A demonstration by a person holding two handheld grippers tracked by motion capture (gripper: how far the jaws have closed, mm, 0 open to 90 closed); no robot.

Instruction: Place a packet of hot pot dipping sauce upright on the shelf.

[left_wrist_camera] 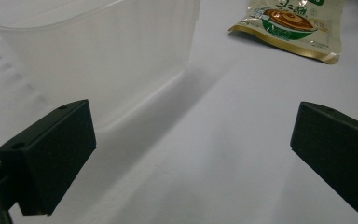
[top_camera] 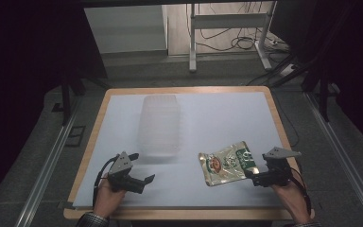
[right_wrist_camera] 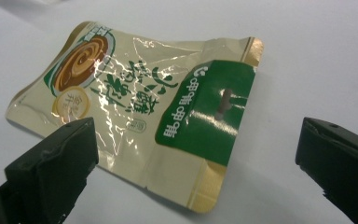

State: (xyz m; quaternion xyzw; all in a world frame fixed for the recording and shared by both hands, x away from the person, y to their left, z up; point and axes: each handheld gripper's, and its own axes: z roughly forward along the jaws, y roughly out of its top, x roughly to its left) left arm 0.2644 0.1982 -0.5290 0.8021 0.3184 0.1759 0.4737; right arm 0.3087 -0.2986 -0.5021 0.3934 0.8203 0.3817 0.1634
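Glossy foil of the snack pouch point(right_wrist_camera: 135, 116) is lying flat on the white counter point(top_camera: 227, 118), to the right of the clear plastic container point(top_camera: 160, 125) and apart from it. The right tongs point(top_camera: 261, 176) are hovering just beside the pouch's green top end, with the jaws standing wide and holding nothing. The left tongs point(top_camera: 139, 182) are waiting near the front corner of the container, also spread wide and empty; in the left gripper view the container wall point(left_wrist_camera: 102, 60) is rising just ahead of them.

The work appears to be picking up the pouch, probably for putting it into the container. Because the pouch is thin and lying flat, the jaws could be closing over it without catching an edge, or pushing it away across the smooth counter. The light container could also be sliding or tipping if the left tongs are bumping it.

As far as the translucent walls are showing, the container is holding nothing.
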